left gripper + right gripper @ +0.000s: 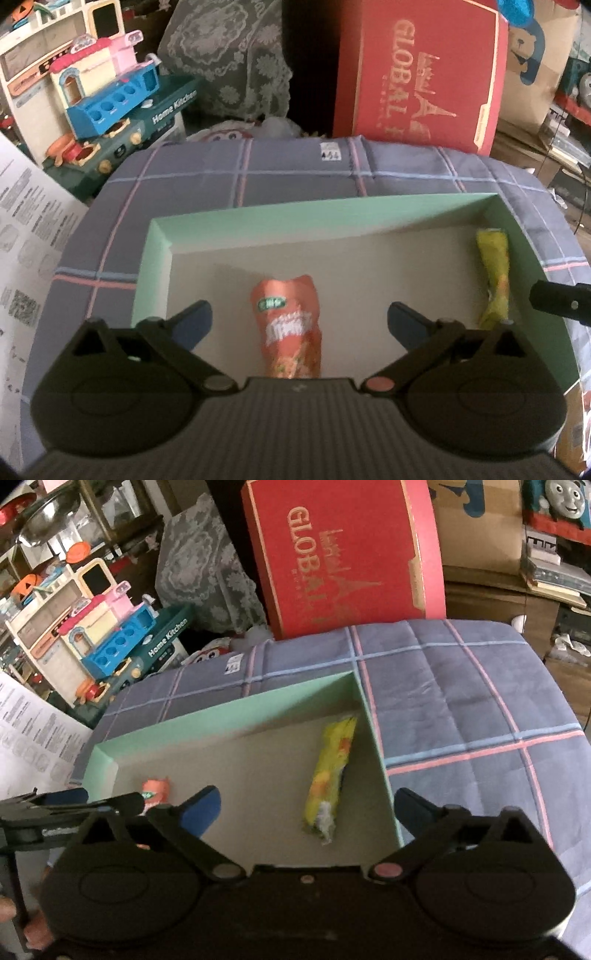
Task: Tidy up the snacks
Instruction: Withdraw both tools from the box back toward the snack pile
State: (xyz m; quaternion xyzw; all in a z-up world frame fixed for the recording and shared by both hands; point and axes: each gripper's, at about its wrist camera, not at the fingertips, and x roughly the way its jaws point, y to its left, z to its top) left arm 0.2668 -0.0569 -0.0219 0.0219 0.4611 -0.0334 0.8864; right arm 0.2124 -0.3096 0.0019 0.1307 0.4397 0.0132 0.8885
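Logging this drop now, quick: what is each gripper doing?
Left gripper: jaws open, holding nothing, orange snack packet lying free below.
Right gripper: jaws open, empty, over yellow snack packet.

An orange snack packet (290,325) and a yellow packet (493,277) lie in the green box (155,266).

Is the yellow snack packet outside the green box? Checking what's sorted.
No, the yellow snack packet lies inside the green box.

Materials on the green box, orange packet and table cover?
Green box: looks like matte cardboard, with flat walls, crisp folded corners and a dull grey inside.
Orange packet: probably thin plastic or foil film, crinkled with a slight sheen.
Table cover: woven checked fabric, with soft creases.
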